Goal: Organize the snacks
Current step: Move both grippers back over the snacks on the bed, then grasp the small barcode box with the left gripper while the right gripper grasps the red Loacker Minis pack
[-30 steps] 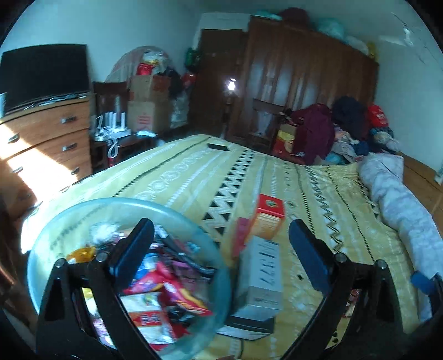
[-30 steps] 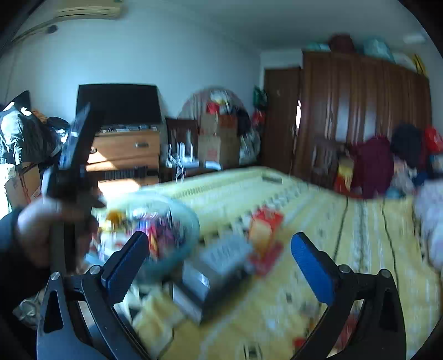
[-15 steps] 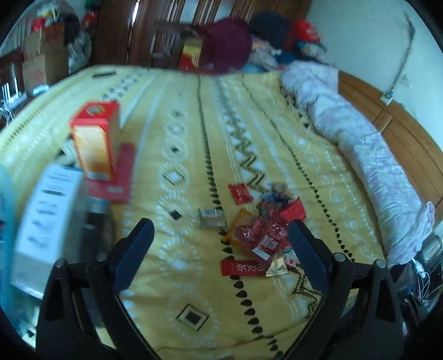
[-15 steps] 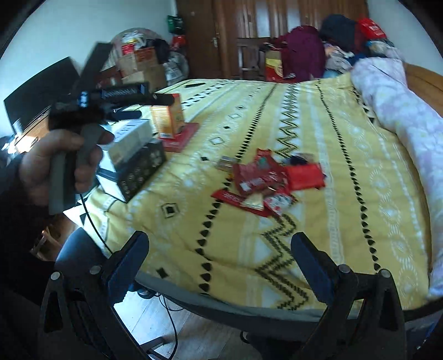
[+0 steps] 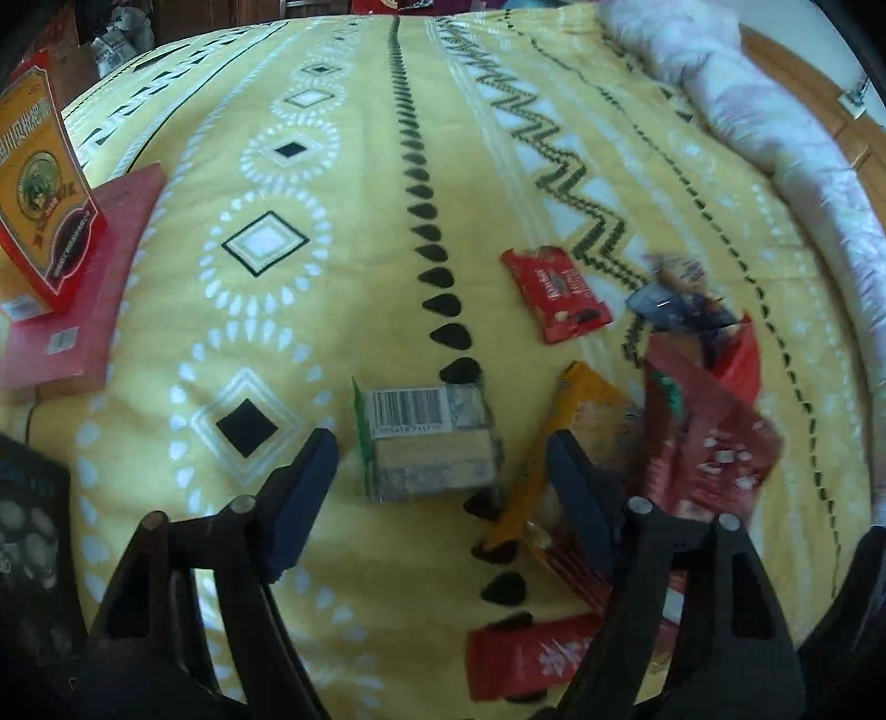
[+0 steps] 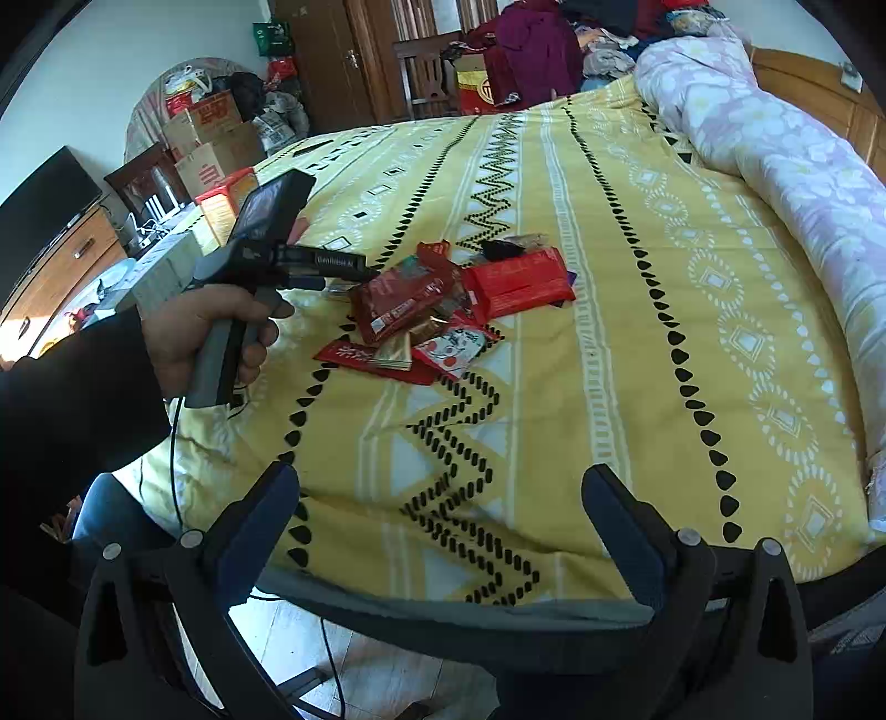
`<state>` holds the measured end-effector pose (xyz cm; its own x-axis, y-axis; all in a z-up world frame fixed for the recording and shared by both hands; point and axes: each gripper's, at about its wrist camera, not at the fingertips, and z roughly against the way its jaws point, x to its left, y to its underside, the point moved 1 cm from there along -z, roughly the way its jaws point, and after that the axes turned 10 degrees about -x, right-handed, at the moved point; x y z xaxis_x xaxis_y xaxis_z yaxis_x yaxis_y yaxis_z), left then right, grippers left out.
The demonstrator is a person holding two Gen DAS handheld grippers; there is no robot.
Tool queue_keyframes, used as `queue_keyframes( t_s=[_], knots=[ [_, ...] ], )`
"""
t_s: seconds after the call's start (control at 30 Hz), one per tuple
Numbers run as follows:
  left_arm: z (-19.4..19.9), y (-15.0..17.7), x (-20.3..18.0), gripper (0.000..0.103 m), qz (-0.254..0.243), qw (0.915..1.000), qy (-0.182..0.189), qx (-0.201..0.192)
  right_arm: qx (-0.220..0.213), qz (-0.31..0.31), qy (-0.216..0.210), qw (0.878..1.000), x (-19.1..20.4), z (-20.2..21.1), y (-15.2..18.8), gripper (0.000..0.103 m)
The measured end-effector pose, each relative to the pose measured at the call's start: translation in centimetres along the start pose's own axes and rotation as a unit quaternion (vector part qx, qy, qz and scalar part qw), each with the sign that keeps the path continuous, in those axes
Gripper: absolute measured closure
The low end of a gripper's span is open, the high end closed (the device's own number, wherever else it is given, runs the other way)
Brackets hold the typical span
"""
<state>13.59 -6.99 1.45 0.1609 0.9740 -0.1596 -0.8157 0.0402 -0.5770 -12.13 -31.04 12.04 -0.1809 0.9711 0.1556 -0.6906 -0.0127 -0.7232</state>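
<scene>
The left gripper [image 5: 437, 476] has its jaws spread wide, hanging low over the bed with a small barcoded packet [image 5: 426, 443] lying between the fingertips, touching neither. Just to its right an orange packet [image 5: 559, 448] runs under the right finger, and beyond it the snack pile [image 5: 703, 437] spreads in red wrappers, with a separate red packet [image 5: 556, 293] further up the cover and a red bar [image 5: 531, 653] nearer the camera. The right gripper [image 6: 440, 512] also has its jaws spread and holds nothing, hovering at the foot edge of the bed, well apart from the same snack pile [image 6: 459, 310]. The left hand [image 6: 207, 338] grips its tool beside that heap.

The bed cover [image 6: 609, 310] is yellow with black and white patterns, broad and mostly bare around the snacks. A rolled pale quilt [image 6: 775, 144] lines the far right side against a wooden board. At the left edge sit an orange-and-red box [image 5: 41, 188] standing on a flat red book [image 5: 83, 288]. Past the bed are cardboard boxes [image 6: 210, 144], a dresser [image 6: 55, 266], a dark wardrobe [image 6: 343, 55] and piled clothes [image 6: 531, 50]. Floor shows below the foot edge
</scene>
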Motion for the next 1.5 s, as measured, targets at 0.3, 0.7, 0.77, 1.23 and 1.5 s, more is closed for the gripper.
queue_keyframes(
  t_s=[0.3,0.7,0.77,1.23,1.5],
  knots=[
    [3.0,1.0,1.5,0.054,-0.010,0.9995,-0.013,-0.026,-0.012,0.002,-0.024,1.000,0.6,-3.1,-3.1,0.002],
    [8.6,2.9,5.3,0.054,0.045,0.9969,-0.010,-0.063,0.036,-0.005,-0.075,0.997,1.5,-24.5,-16.4,0.015],
    [8.9,2.8,5.8,0.054,0.046,0.9967,-0.010,-0.066,0.067,-0.005,-0.059,0.996,1.5,-28.4,-17.2,0.016],
    [9.0,3.6,5.7,0.054,0.057,0.9965,0.009,-0.060,0.141,0.008,-0.008,0.990,1.1,-36.1,-16.5,0.059],
    [12.4,3.2,5.6,0.054,0.046,0.9950,-0.003,-0.088,0.027,0.014,-0.043,0.999,2.9,-25.0,-18.0,0.059]
  ],
)
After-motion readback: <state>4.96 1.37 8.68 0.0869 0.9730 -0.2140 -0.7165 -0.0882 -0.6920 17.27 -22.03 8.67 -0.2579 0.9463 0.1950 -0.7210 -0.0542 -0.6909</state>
